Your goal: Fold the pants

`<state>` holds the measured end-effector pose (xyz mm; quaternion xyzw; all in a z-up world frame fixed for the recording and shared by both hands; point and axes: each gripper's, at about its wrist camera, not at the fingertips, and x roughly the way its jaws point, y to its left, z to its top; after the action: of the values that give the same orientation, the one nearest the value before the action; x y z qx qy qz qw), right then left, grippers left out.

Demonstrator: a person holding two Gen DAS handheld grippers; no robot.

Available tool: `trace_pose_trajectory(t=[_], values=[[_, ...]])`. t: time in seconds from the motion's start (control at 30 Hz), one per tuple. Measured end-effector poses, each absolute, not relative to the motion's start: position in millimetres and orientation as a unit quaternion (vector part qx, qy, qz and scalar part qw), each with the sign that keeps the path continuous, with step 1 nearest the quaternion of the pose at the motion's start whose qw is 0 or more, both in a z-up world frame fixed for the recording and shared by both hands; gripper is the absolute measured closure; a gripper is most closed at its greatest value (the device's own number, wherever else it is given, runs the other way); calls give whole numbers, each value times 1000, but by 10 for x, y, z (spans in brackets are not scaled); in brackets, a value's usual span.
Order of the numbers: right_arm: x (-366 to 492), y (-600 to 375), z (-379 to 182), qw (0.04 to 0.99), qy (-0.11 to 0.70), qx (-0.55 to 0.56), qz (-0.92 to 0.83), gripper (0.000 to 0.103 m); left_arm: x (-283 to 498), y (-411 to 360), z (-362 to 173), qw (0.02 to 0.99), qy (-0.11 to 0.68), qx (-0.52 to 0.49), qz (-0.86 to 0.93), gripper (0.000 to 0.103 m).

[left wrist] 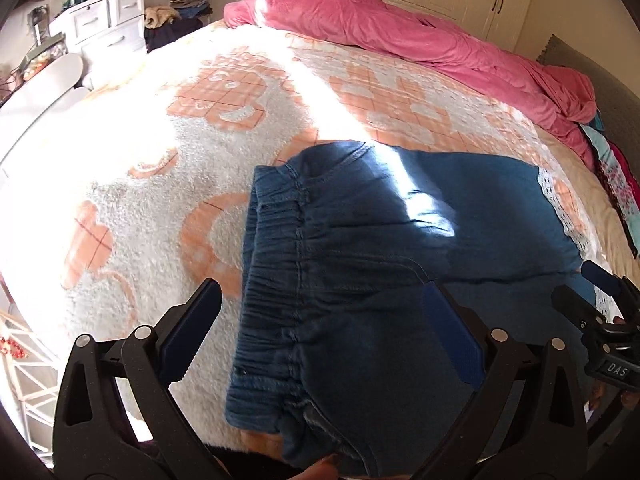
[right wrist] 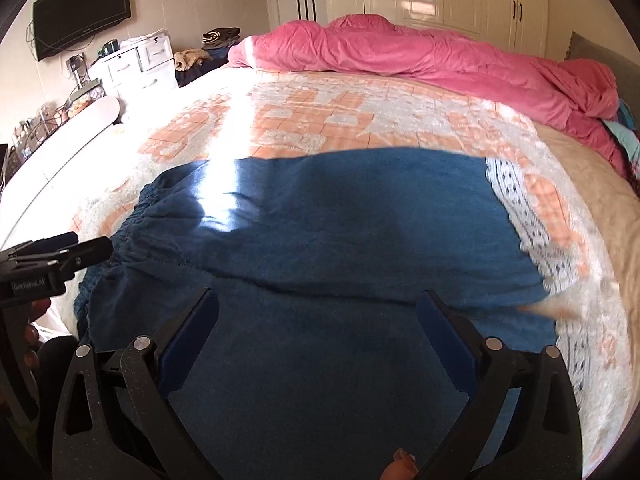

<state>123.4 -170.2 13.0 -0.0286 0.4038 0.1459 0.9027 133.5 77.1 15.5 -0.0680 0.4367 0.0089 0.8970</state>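
Blue pants point(left wrist: 360, 240) lie flat on the bed w/ the white & orange blanket point(left wrist: 140, 184). The stretchy waist point(left wrist: 276, 280) is at 9 o'clock of the pants, lace leg ends point(right wrist: 528, 224) at 3 o'clock. Left tool point(left wrist: 324, 308) is spread wide over the waist, grabbing nothing. Right tool point(right wrist: 318, 316) is also wide apart over the pants' middle, not pinching any cloth. Pink quilt point(right wrist: 420, 56) is bunched at 12 o'clock, far side of bed. White drawers point(right wrist: 132, 64) & a TV point(right wrist: 80, 12) sit at 10 o'clock.
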Motion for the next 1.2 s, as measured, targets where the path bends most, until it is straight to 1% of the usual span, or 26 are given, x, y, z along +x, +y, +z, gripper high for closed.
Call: trace_pose_trajectory(t=[0.2, 0.33, 0.5, 0.67, 0.83, 0.97, 1.0, 1.03, 1.1, 1.13, 1.17, 1.2], values=[[1534, -1658, 197, 905, 395, -43, 153, 4, 1668, 1024, 120, 893, 442, -77, 33, 9], [1810, -1622, 154, 894, 413, -40, 168, 4, 1898, 1219, 23, 886, 452, -91, 42, 9], [2131, -1524, 64, 888, 421, -80, 168, 4, 2112, 1374, -114, 878, 466, -97, 40, 9], [2468, -1402, -19, 876, 431, -96, 194, 4, 2315, 1413, -192, 876, 473, -97, 24, 9], [2834, -1261, -143, 861, 445, -136, 204, 4, 2529, 1355, -264, 873, 482, -81, -2, 9], [3050, -1168, -260, 849, 457, -162, 209, 4, 2607, 1331, -311, 878, 474, -67, -15, 10], [3087, -1142, -280, 847, 460, -166, 210, 4, 2615, 1324, -327, 879, 471, -65, -19, 12], [3123, -1105, -306, 843, 463, -173, 213, 4, 2626, 1325, -341, 880, 469, -68, -24, 23], [3169, -1025, -334, 840, 460, -187, 220, 4, 2641, 1313, -356, 881, 466, -67, -33, 35], [3175, -991, -343, 837, 460, -194, 224, 4, 2650, 1300, -347, 883, 464, -63, -37, 44], [3193, -948, -352, 836, 458, -201, 226, 4, 2644, 1282, -328, 884, 460, -63, -47, 63], [3209, -917, -359, 834, 458, -206, 227, 4, 2633, 1267, -306, 885, 457, -66, -55, 67]])
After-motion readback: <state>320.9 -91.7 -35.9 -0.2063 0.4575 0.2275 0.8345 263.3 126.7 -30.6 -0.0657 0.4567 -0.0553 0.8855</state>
